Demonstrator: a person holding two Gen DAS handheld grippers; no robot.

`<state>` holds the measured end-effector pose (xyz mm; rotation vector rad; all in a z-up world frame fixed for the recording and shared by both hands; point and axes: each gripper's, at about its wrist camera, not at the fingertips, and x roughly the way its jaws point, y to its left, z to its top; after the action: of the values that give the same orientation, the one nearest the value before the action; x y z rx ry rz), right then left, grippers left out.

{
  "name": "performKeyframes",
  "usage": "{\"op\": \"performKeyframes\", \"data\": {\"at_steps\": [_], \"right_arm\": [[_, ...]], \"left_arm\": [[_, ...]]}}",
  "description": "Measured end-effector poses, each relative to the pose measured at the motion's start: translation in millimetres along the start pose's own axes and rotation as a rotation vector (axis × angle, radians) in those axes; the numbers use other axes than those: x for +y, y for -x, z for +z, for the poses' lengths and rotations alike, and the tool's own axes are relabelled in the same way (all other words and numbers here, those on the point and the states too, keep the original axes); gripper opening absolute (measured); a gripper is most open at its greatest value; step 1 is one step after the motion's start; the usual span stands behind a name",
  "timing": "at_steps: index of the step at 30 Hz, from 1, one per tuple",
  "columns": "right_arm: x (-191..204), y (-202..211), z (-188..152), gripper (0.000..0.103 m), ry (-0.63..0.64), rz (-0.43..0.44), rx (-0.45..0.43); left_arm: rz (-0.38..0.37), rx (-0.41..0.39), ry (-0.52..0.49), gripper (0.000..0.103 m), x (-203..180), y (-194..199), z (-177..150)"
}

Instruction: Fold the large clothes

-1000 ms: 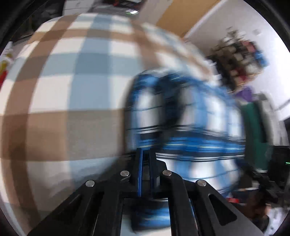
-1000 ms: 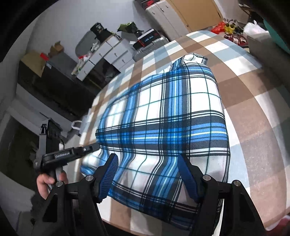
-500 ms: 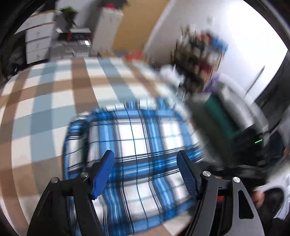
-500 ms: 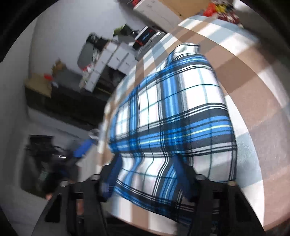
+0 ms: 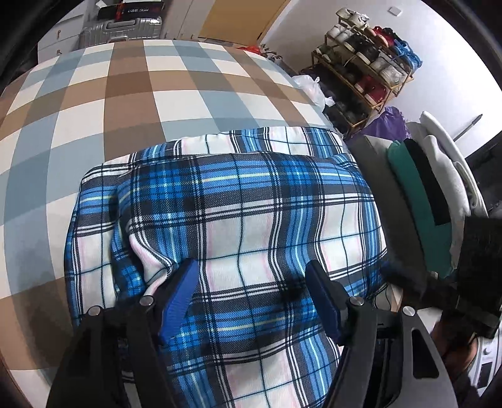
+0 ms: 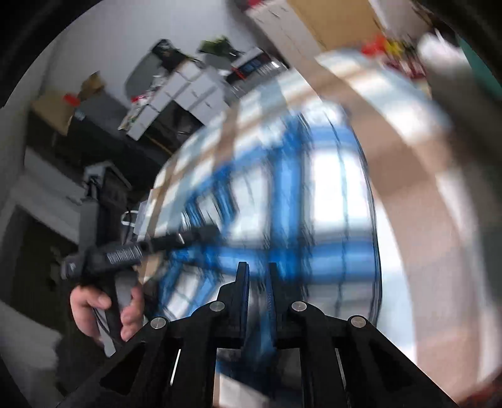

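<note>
The blue plaid shirt is lying folded on the checkered surface, and it is filling the lower middle of the left wrist view, with its far edge showing a paler layer near the centre of the frame. The left gripper is hovering over the near part of the shirt with its blue fingers standing well apart, and the cloth is lying flat under them, not pinched. In the right wrist view, which is strongly blurred, the right gripper is at the bottom centre and its fingers have just been closing; they are now almost together, with a thin fold of the blue cloth clamped between them. At the lower left of this view a hand is gripping the black handle of the other gripper. A shoe rack is standing at the upper right of the left wrist view, and a silver suitcase is at the top left.
</note>
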<state>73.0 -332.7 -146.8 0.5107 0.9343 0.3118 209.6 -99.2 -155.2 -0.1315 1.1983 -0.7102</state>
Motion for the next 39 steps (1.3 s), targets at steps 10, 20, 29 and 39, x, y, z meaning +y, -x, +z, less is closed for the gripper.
{"op": "performKeyframes", "data": {"at_steps": [10,20,29,39], "right_arm": [[26.9,-116.4,76.8,0.006,0.187,-0.330,0.233],[11.6,-39.9,95.4,0.034,0.057,-0.365,0.112],[-22.1,-58.8,91.5,0.038,-0.017,-0.386,0.153],[12.4,-9.8,14.8,0.038,0.046,-0.241,0.295]], "left_arm": [[0.027,-0.032,-0.008,0.065,1.9,-1.9,-3.6],[0.055,-0.016,-0.016,0.066,2.9,-0.1,-4.4],[0.020,-0.022,0.038,0.066,9.5,1.5,-4.3],[0.029,-0.034,0.032,0.066,7.5,1.0,-6.6]]}}
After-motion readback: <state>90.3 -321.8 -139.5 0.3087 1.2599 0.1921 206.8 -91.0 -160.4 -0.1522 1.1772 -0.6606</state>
